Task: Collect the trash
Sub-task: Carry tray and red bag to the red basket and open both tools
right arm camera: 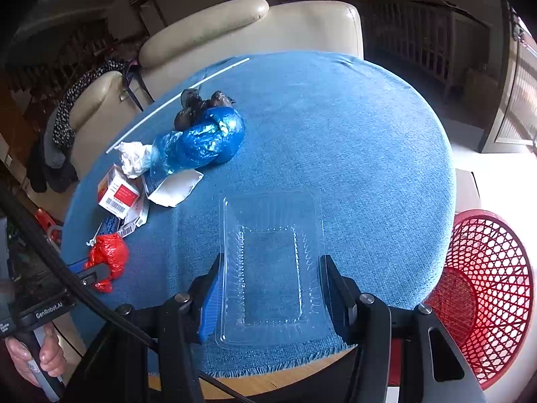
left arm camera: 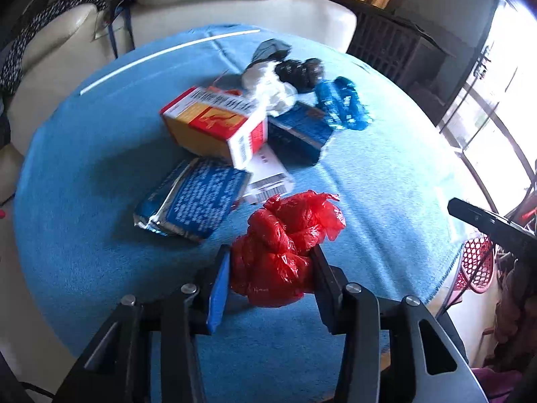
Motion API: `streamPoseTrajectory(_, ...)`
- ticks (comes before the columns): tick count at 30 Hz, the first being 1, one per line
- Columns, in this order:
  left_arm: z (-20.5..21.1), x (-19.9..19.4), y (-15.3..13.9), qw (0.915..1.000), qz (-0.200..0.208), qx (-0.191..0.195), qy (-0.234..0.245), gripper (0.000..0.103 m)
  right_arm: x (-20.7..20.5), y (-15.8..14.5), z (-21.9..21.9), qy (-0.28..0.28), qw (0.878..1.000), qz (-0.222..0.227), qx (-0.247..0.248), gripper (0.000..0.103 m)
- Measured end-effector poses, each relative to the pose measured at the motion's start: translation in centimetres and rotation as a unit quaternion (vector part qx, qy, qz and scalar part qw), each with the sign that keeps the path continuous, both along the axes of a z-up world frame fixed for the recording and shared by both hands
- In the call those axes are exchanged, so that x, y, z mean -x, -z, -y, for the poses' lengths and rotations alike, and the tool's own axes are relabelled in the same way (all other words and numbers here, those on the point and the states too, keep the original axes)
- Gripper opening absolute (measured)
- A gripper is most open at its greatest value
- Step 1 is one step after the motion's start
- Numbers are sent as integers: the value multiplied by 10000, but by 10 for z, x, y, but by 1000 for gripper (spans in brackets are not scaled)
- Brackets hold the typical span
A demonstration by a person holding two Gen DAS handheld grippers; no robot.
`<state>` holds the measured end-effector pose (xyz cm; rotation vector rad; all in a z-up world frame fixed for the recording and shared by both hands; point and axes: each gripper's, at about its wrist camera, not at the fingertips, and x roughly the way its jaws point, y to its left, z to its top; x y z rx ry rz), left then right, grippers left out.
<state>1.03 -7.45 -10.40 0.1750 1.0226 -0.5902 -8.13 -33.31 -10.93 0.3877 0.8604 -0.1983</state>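
Observation:
My left gripper is shut on a crumpled red plastic bag at the near side of the blue-clothed table; the bag also shows in the right wrist view. My right gripper stands around a clear plastic tray lying on the cloth, one finger at each long side, touching or nearly so. Other trash lies in a pile: a red and yellow box, a blue packet, a dark blue box, a blue bag, white paper and a black bag.
A red mesh basket stands off the table's right edge, below table level. A cream sofa is behind the table. A white stick lies along the far left edge. Dark railings and a bright window are to the right.

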Motion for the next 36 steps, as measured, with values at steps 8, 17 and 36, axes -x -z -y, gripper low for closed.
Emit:
streamPoseTrajectory(8,65,28,-39,9947,305,115,972,47,32,-12,40,430,9983,371,-156,57)
streamPoseTrajectory(17,205,89,-58,9613,366,243,2718,48,123,-10,129,1743,9834,429,-248,58)
streamPoseTrajectory(36,273,95,-38,9510,-273,318,3062,59,198,9,191,2724,9579,567,-708,68)
